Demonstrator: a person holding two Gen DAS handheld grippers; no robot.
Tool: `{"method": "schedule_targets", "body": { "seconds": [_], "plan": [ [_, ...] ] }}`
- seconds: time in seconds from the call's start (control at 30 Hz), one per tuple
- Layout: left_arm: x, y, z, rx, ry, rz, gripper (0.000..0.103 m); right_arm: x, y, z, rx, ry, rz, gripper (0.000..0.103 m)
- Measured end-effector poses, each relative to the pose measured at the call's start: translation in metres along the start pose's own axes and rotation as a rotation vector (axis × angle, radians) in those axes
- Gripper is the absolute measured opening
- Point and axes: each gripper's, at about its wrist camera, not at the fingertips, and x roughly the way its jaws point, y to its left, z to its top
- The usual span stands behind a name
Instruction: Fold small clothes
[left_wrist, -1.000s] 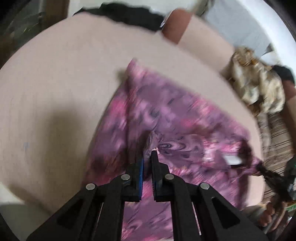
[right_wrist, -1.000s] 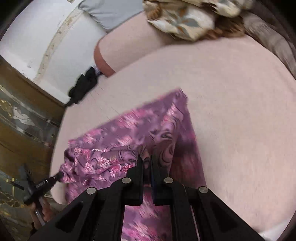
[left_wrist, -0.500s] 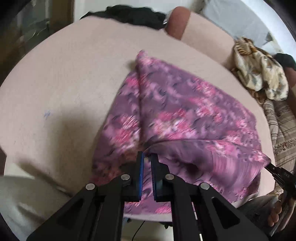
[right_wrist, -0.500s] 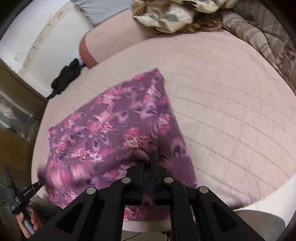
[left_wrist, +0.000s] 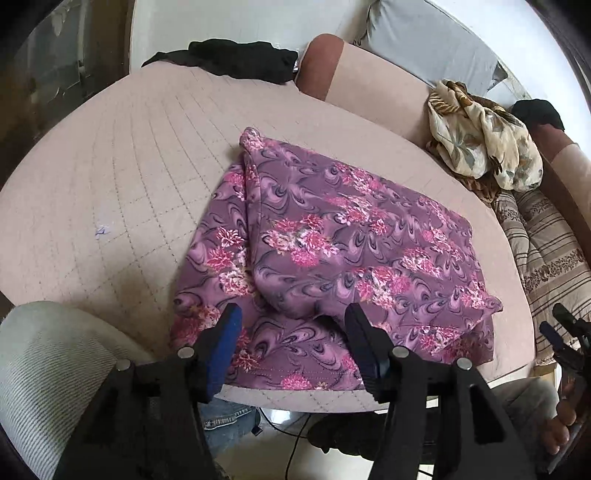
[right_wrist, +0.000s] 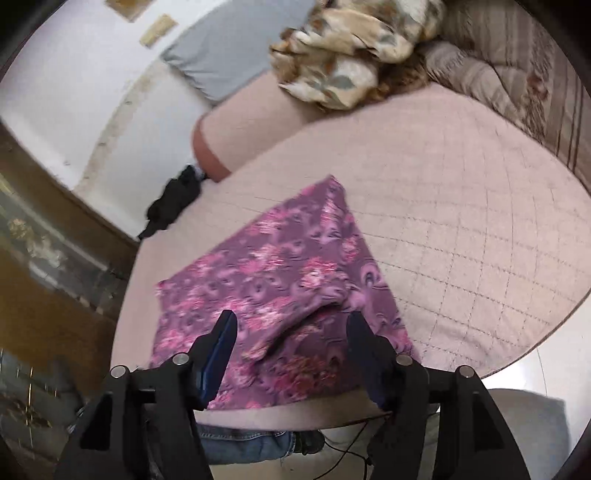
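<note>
The purple floral garment (left_wrist: 332, 254) lies folded over on the quilted pink surface (left_wrist: 122, 177), its near hem at six o'clock. Both the left tool (left_wrist: 291, 321) and right tool (right_wrist: 288, 325) hover spread wide, holding nothing. For the next fold, each should probably pinch all layers at a corner so edges stay aligned.

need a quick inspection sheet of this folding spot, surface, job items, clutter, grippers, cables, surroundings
Surface: pink quilted mattress, small blue mark on it.
Job's things: purple floral garment folded over itself, lying flat at the near edge.
Clutter: crumpled cream floral cloth and striped brown blanket on the right; black garment at the far edge.
Grippers: left gripper and right gripper both open, fingers above the garment's near edge, holding nothing.
Cables: thin black cable on the floor below the mattress edge.
Surroundings: white wall, grey cushion, pink bolster.
</note>
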Motion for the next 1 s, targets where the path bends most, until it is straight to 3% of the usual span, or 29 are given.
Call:
{"method": "schedule_targets", "body": {
  "seconds": [0.07,0.17,0.27,0.47,0.63,1.0],
  "plan": [
    [0.0,-0.004,0.002,0.01,-0.015,-0.009,0.057,-0.006,0.007,0.002,-0.027,0.006,-0.019,0.068],
    [-0.003,-0.004,0.004,-0.003,-0.04,-0.023,0.057,-0.008,0.013,0.0,-0.076,0.001,-0.025,0.078],
    [-0.004,-0.002,0.007,-0.028,-0.051,-0.026,0.057,0.002,0.003,-0.008,-0.041,0.033,0.03,0.078],
    [-0.005,-0.006,0.008,-0.03,-0.079,-0.023,0.057,0.006,-0.005,-0.007,-0.027,0.039,0.056,0.078],
    [-0.008,-0.013,0.004,0.004,-0.091,-0.009,0.058,0.007,-0.016,-0.007,0.047,0.041,0.108,0.078],
    [-0.005,-0.029,0.001,0.083,-0.107,0.016,0.061,0.018,-0.008,-0.004,0.015,0.071,0.138,0.078]
  ]
}}
